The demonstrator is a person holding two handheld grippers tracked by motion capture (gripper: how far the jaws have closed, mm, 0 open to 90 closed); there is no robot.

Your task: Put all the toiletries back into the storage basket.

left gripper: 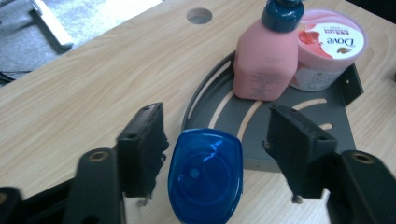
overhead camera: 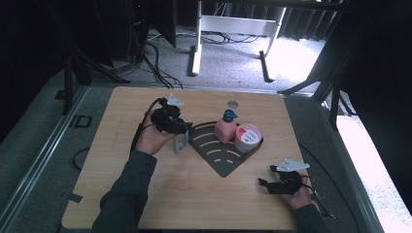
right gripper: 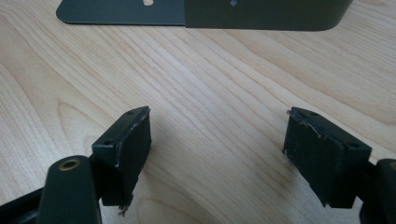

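**Left gripper straddles the blue-capped bottle at the rack's edge**

The left gripper [left gripper: 212, 140] stands over a small bottle with a blue cap [left gripper: 206, 179], its two black jaws one on each side of the cap. In the left gripper view a gap shows between each pad and the cap, narrow on the left side and wider on the right, so the jaws are about half open and grip nothing; the bottle stands on its own on the table [overhead camera: 160, 194]. Its long axis is upright, pointing almost straight up at the camera on the gripper, and the gripper comes at it from above and from the person's side. In the high view the left gripper [overhead camera: 171, 121] sits right over the bottle [overhead camera: 180, 142], which is just beside the left straight edge of the dark corner rack [overhead camera: 221, 160], outside it.

Inside the rack, a pink pump bottle [left gripper: 265, 56] stands upright towards the back corner, and a round pink tub [left gripper: 327, 46] sits touching it on its far side. The free floor of the rack lies between the blue-capped bottle and these two.

The likely move is to close on the cap or neck and lift the bottle over the rim into that free space, so the bearing matters: the rack lies ahead and to the right of the left gripper.

The right gripper [overhead camera: 274, 178] rests well apart near the table's right front, jaws wide and empty above bare wood [right gripper: 219, 140]. The left hand is much the nearer.
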